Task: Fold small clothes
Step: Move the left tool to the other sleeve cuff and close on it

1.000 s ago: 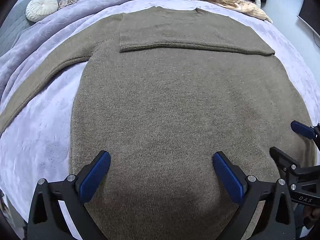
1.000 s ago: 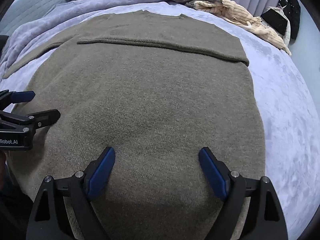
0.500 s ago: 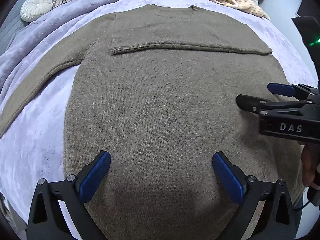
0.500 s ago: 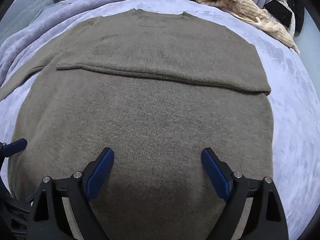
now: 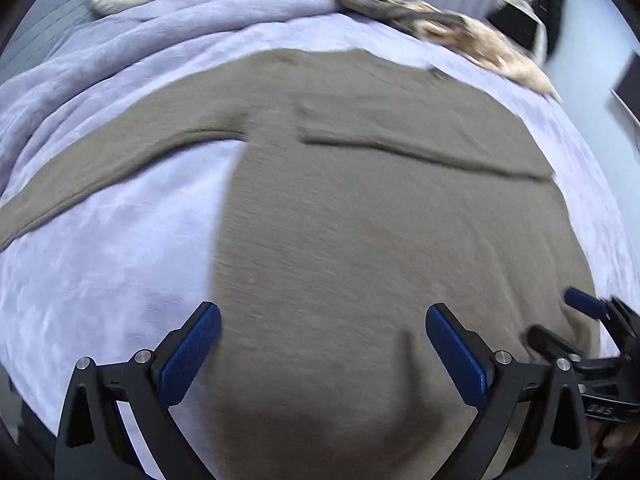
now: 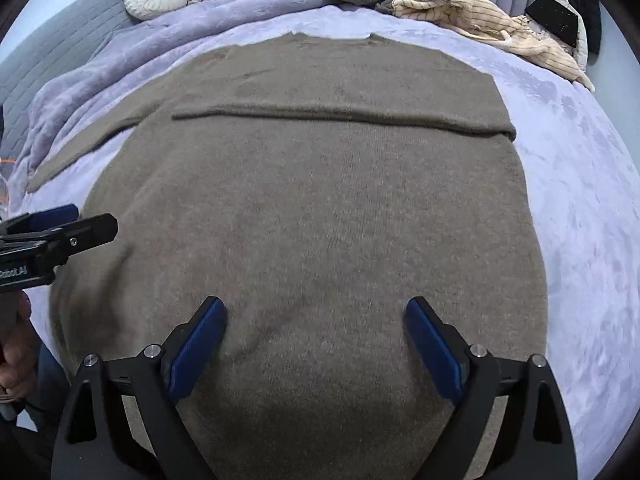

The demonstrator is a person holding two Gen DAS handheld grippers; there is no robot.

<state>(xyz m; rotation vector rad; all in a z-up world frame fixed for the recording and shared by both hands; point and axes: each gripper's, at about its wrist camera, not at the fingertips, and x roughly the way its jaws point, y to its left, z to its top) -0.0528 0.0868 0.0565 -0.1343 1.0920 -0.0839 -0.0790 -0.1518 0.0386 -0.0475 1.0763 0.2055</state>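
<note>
Since a moment ago both grippers have drawn back toward the sweater's (image 6: 320, 208) near hem, and the left view has swung and blurred. Olive-brown and fine-knit, the sweater lies flat on a lilac blanket (image 6: 580, 216), one sleeve folded straight across its chest (image 6: 340, 114), the other stretched out to the left (image 5: 100, 168). Left gripper (image 5: 322, 344) and right gripper (image 6: 316, 332) both hang over the hem with jaws spread wide, holding nothing. "Robot.AI" reads on the left gripper's body (image 6: 14, 272). Striped cream clothes (image 6: 488, 24) lie heaped beyond.
</note>
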